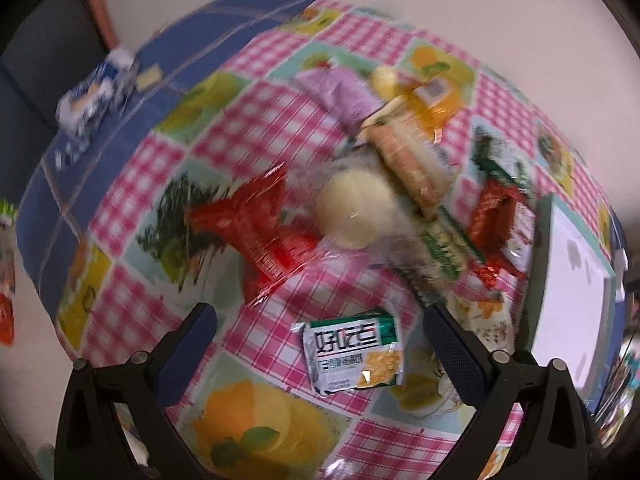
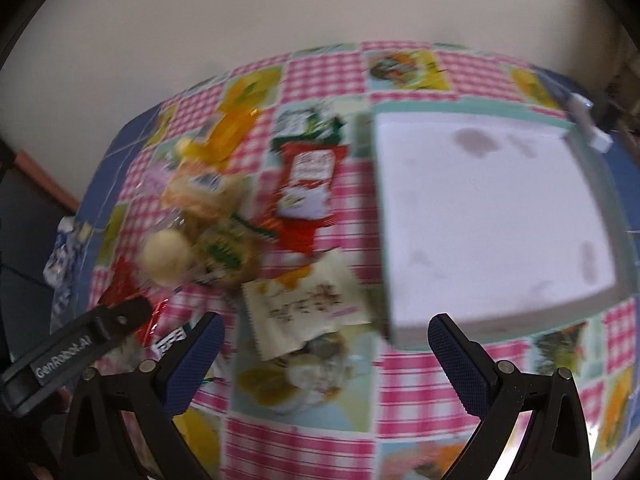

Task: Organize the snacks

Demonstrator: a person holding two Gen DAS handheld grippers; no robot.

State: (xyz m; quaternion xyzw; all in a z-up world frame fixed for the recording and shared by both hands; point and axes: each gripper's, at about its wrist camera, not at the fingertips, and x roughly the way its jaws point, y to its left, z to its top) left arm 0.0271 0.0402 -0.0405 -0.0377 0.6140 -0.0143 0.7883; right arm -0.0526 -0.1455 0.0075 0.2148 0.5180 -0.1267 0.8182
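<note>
1. Hovering with jaws spread and empty, the left gripper (image 1: 320,336) frames a green-and-white packet (image 1: 352,354) at lower centre.
2. Right gripper (image 2: 326,338), likewise spread and empty; snack pile (image 2: 224,216) centre-left, white tray (image 2: 492,216) right.

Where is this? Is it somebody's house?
Probably a home, maybe a kitchen or dining corner. A table wears a fruit-and-pink-check tablecloth, wrapped snacks like a red packet lie heaped on it, and an empty white tray waits beside them by a plain wall.

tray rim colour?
Pale mint green rim around a white inside; shows best in the right wrist view.
</note>
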